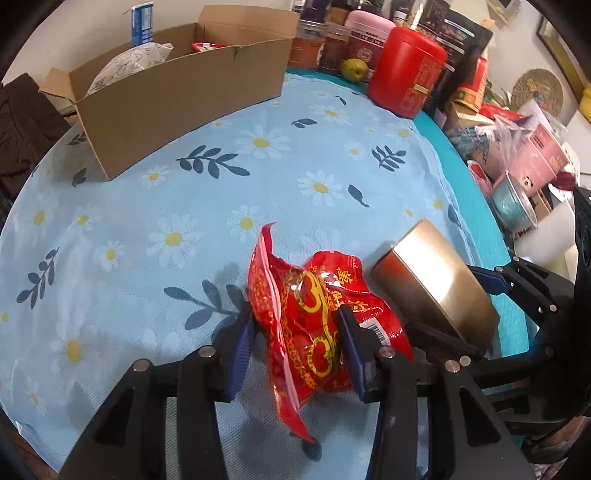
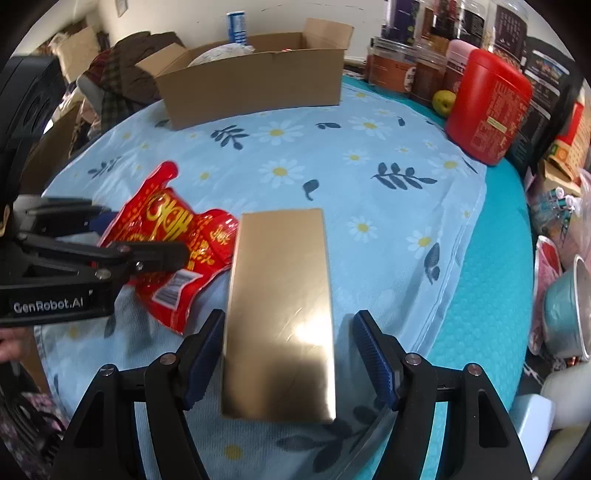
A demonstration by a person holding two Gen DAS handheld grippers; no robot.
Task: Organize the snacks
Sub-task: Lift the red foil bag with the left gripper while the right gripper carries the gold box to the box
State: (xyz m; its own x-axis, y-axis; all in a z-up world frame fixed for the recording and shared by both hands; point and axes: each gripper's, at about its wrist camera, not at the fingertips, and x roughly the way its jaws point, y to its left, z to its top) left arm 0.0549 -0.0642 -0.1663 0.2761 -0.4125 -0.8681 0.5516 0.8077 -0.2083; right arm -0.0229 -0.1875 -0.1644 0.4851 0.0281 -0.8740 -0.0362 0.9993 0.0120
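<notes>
The left tongs (image 1: 295,343) straddled a red snack packet (image 1: 310,325) lying on the daisy-print cloth (image 1: 221,206) of the bench; whether the pads pressed it could not be told. Just beside it lay a gold box (image 2: 280,314), between the spread right tongs (image 2: 288,354), whose pads stood clear of its sides. An open cardboard box (image 1: 177,92) sat at the far edge.

Ahead of the tongs, a table (image 2: 491,236) lies under a pale blue daisy-print cloth (image 2: 295,155) over a teal cover. Beyond its far edge stands a cream wall (image 1: 92,33). Far left of the tongs, dark clothing (image 2: 125,70) is heaped. Light is soft and even.
</notes>
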